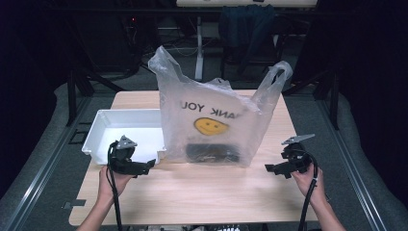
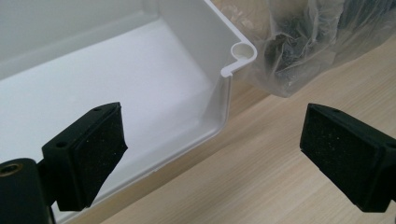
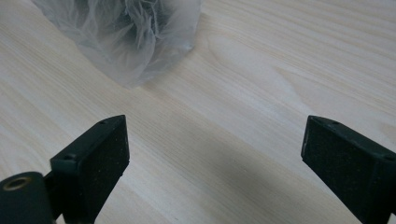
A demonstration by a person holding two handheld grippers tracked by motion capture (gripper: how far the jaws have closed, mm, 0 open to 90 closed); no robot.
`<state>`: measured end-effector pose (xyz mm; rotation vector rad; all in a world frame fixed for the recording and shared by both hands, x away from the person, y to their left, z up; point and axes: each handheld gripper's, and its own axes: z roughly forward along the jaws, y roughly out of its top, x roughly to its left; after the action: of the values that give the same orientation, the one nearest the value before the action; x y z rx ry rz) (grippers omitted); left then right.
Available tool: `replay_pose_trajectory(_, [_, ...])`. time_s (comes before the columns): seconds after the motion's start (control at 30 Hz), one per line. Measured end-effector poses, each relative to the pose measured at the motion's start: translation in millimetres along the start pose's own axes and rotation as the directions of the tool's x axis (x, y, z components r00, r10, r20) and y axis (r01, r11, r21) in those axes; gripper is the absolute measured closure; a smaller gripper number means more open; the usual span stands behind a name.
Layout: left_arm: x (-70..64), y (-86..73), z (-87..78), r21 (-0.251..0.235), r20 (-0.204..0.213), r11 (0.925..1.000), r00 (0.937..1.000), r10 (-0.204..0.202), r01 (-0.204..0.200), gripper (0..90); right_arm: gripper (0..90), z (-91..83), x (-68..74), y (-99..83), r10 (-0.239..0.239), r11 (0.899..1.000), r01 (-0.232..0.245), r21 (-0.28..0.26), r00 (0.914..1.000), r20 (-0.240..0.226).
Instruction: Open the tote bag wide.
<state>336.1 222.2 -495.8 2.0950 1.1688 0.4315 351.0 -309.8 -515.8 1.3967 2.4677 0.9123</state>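
Carefully, with both my left tongs (image 1: 150, 165) and right tongs (image 1: 270, 168) spread apart and empty, I'd close in on the plastic bag (image 1: 211, 120) between them, pinching film only.

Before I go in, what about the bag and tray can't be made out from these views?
- Dark thing inside the plastic bag, high view: blurred by cloudy film, so its identity is unclear.
- Bag print, high view: first letters lost in folds.
- White tray, left gripper view: far side cut off by the frame edge.

clear plastic bag (image 1: 211, 122), upright, mid-table
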Motion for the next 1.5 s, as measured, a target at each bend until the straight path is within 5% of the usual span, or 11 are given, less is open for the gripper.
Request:
replay_pose_trajectory(0.33, [-11.4,4.7,0.5,-0.004,0.001,0.9998,0.9998,0.02,-0.02,7.4,13.0,0.4,4.2,8.6,-0.032,0.999,0.032,0.02,0.9995,-0.004])
replay_pose_trajectory(0.93, [-29.4,24.7,8.4,-0.072,0.065,0.9946,0.9947,0.079,-0.075,17.1,20.3,5.0,34.9,34.2,-0.066,0.993,0.067,-0.092,0.9978,0.009])
replay_pose_trajectory(1.03, [-33.2,31.4,13.2,-0.088,0.061,0.9919,0.9934,0.097,-0.091,19.5,25.3,6.0,38.3,38.9,-0.058,0.991,0.057,-0.122,0.9983,-0.005])
replay_pose_trajectory(1.2, [-41.9,35.6,20.5,-0.102,0.029,0.9904,0.9949,0.097,-0.093,27.3,46.4,5.2,43.7,41.1,-0.069,0.984,0.068,-0.163,0.9976,0.001])
replay_pose_trajectory(1.37, [-47.5,37.5,19.7,-0.148,-0.032,0.9811,0.9921,0.121,-0.124,44.6,63.8,4.9,52.4,44.5,-0.096,0.979,0.093,-0.18,0.9954,-0.005])
replay_pose_trajectory(1.5, [-43.6,37.0,27.7,-0.133,-0.011,0.9844,0.9933,0.115,-0.115,61.0,76.2,9.2,56.5,49.7,-0.1,0.98,0.099,-0.171,0.9949,0.001])
